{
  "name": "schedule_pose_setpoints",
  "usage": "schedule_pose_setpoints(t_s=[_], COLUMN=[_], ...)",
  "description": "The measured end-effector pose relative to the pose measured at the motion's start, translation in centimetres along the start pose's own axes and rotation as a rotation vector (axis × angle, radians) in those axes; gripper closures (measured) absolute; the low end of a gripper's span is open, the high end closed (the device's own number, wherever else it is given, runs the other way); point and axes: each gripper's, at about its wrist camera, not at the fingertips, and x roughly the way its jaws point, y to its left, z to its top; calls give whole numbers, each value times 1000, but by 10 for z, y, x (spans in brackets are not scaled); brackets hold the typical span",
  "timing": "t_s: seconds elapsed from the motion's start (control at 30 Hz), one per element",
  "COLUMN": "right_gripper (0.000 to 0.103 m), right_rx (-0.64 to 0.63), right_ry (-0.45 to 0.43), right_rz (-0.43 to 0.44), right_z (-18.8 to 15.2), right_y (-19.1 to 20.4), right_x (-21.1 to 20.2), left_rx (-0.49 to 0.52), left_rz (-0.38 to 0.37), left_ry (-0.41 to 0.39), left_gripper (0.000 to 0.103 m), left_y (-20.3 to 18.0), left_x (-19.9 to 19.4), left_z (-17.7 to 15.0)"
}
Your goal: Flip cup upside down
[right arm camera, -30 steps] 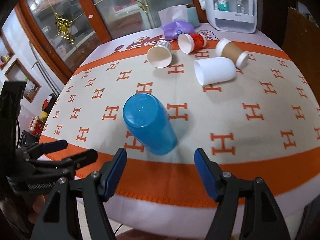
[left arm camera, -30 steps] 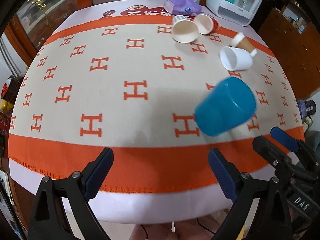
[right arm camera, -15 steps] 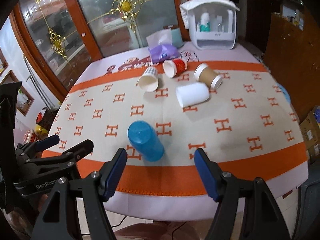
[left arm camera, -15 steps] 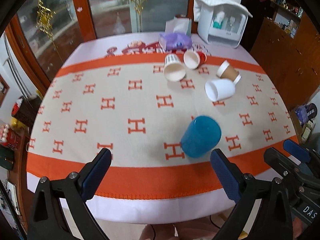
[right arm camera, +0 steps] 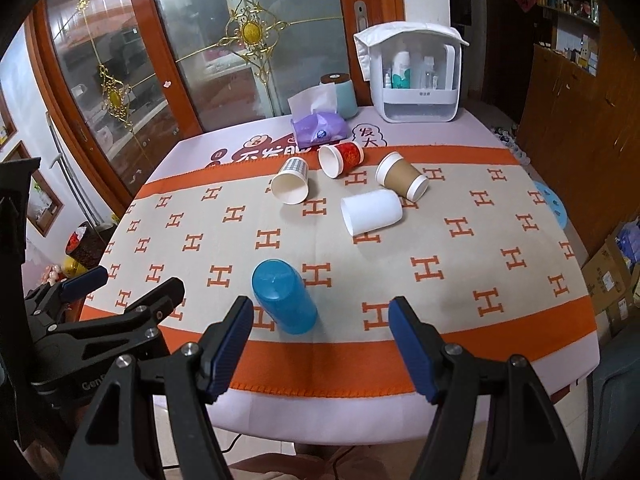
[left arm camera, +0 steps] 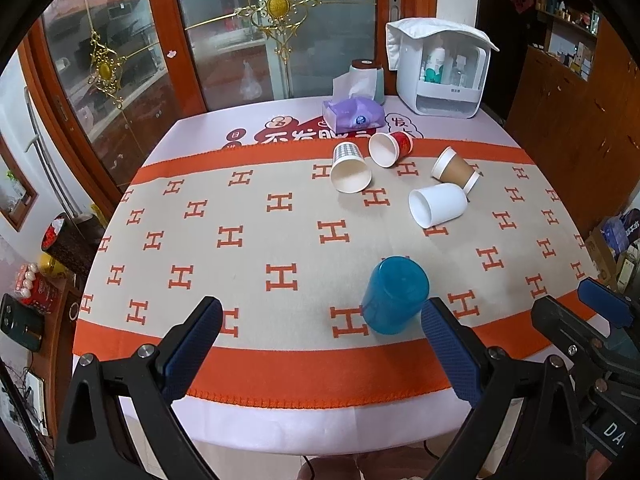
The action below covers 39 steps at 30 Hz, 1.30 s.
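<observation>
Left wrist view: your left hand-held gripper (left arm camera: pixel 318 344) hangs spread wide over the bench (left arm camera: pixel 280 412) edge, gripping nothing; the right hand-held gripper (right arm camera: pixel 320 338) is just as wide and empty. Beyond them the blue cup (left arm camera: pixel 394 295) stands mouth down on the cloth (left arm camera: pixel 248 216), base up. Farther back four paper cups lie tipped: white (left arm camera: pixel 438 210), brown (left arm camera: pixel 456 170), checked (left arm camera: pixel 350 168), red (left arm camera: pixel 390 148), all showing empty insides. Behind sit a tissue pack (left arm camera: pixel 352 114) and a white caddy (left arm camera: pixel 442 74) holding bottles, labels too small to read.
</observation>
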Motion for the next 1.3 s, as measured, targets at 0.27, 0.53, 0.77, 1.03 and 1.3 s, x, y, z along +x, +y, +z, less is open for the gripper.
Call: schedule_pose_setpoints(t_s=[0.27,0.53,0.77,1.03,1.3], right_gripper=[33,33,33,33,33], right_rx=[-21,-22,-32,-33,-32], right_ry=[-15,-19,-34,-35,-33], right_rz=[-8,-13,-17,-17,-24], right_z=[3,6,13,14,15], right_y=[3,3,5,7,8], right_x=[-3,-3,-2,-2,-1], left_rx=[4,3,-7,-13,-13], left_rz=[-2,-2,6,15,18], left_ry=[-13,-22,-32,-32,-30], left_gripper=[4,4,4,4,4], left_y=[-5,-5,-3,-1,0], left_x=[-3,-3,-4,-4,-2], left_z=[2,3,6,8,8])
